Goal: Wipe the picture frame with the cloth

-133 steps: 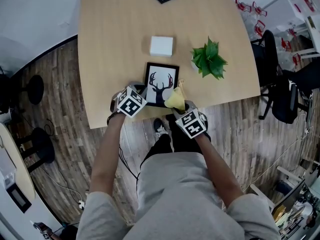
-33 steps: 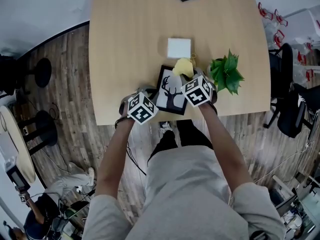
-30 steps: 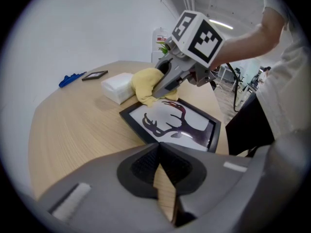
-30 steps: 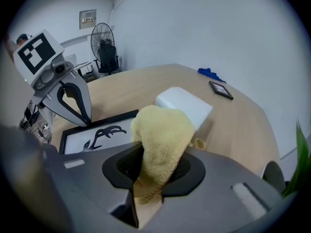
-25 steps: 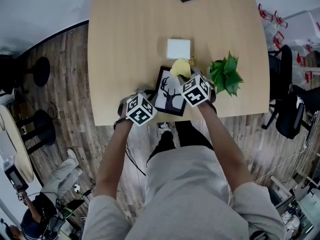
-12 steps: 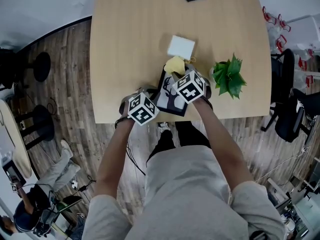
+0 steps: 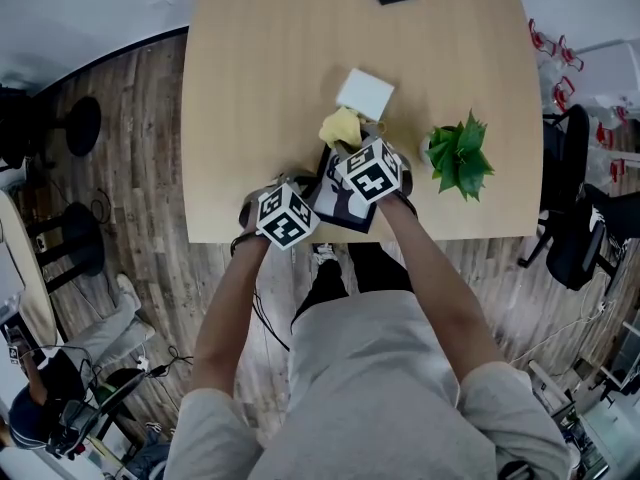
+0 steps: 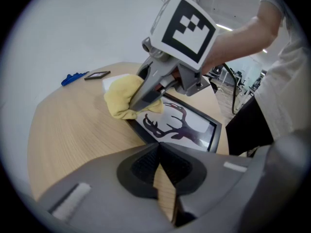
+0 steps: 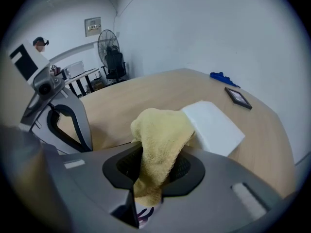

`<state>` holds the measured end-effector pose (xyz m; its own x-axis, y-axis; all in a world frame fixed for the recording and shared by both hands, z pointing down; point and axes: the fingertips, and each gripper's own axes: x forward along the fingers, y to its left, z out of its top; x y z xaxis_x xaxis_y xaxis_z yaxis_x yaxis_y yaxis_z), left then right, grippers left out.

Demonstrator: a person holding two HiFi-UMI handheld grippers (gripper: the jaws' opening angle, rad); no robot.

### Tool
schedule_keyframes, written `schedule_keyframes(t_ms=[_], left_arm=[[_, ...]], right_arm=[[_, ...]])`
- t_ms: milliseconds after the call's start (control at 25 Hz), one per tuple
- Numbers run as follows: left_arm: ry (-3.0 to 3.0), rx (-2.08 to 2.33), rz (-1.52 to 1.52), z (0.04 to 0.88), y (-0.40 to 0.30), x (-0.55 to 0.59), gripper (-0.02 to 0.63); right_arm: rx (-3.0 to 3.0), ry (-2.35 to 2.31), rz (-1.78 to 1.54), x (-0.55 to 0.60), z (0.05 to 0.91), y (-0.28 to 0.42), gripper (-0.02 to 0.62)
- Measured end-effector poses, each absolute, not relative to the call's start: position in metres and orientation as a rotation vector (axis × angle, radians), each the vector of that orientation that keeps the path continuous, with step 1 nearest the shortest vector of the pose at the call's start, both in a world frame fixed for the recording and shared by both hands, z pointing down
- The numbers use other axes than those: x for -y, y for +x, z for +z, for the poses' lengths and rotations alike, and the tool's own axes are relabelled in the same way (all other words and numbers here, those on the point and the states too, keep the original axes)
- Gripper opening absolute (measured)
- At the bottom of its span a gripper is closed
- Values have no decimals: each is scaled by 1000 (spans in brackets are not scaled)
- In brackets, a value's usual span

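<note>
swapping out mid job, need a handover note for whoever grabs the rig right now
Right hand-held gripper: shut on the yellow cloth, which rests on the far corner of the picture frame.
Left hand-held gripper: shut, empty, near the table edge beside the frame.
Done: cloth grasped and on the frame.
Left: wipe the rest of the frame; how much is already wiped cannot be told.

No legible text or labels.

A wide bare stretch of the tabletop [image 7: 250,78] is found along its left edge. Beyond the picture frame [image 7: 335,200] at the near edge, the way is blocked by a white box [image 7: 366,92]; toward the right edge a potted plant [image 7: 459,156] is met.
</note>
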<state>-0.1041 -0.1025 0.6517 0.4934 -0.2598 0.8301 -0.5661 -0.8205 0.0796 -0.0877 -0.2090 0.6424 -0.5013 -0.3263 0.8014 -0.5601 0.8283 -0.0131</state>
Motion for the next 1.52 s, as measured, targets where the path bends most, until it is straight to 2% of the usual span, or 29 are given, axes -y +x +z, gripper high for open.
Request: schedule_keyframes(t_ms=[680, 1520], left_arm=[[2401, 689, 1255, 650, -104, 103, 52], [2425, 641, 1250, 650, -105, 102, 54]], right_arm=[[2144, 441, 170, 161, 641, -103, 84], [2094, 500, 290, 89, 649, -83, 86]])
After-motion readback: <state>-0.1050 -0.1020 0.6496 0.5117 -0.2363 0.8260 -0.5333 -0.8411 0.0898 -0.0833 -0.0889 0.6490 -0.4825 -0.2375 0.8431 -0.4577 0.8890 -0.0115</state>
